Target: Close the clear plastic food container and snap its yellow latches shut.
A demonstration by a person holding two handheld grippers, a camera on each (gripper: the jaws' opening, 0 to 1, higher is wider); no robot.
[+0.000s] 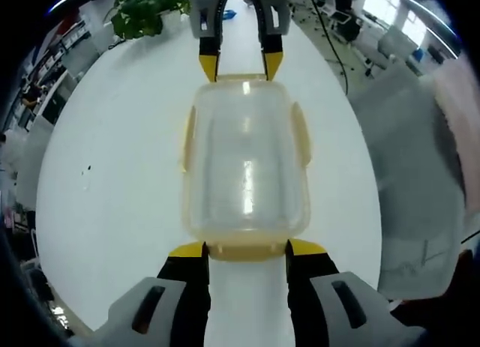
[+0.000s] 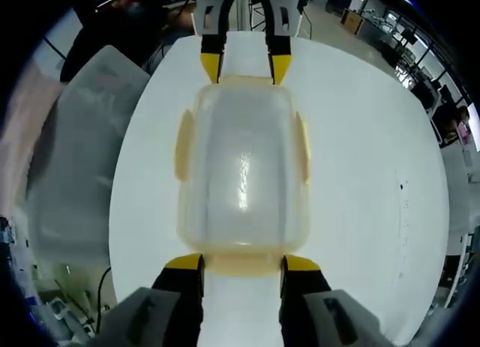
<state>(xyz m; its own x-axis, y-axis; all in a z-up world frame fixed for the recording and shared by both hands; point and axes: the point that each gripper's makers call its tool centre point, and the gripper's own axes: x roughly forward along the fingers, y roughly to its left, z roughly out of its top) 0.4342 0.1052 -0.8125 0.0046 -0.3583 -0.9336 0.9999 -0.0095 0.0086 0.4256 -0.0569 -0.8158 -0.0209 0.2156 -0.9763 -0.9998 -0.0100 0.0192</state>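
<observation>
Here, in the left gripper view, the left gripper (image 1: 245, 249) is seen nearest, its yellow-tipped jaws spread wide on either side of the near yellow latch (image 1: 247, 250) of the clear plastic food container (image 1: 245, 166). The container is set on the white table (image 1: 112, 182), lid on, with further yellow latches lying flat along its long sides. At its far end the right gripper (image 1: 241, 65) is met, jaws likewise apart and tips at the far latch. A potted plant (image 1: 146, 10) is placed beyond, at the table's far edge.

In the right gripper view, the right gripper (image 2: 242, 263) is held wide about the near latch, the container (image 2: 244, 174) lying ahead and the left gripper (image 2: 243, 66) at its far end.
</observation>
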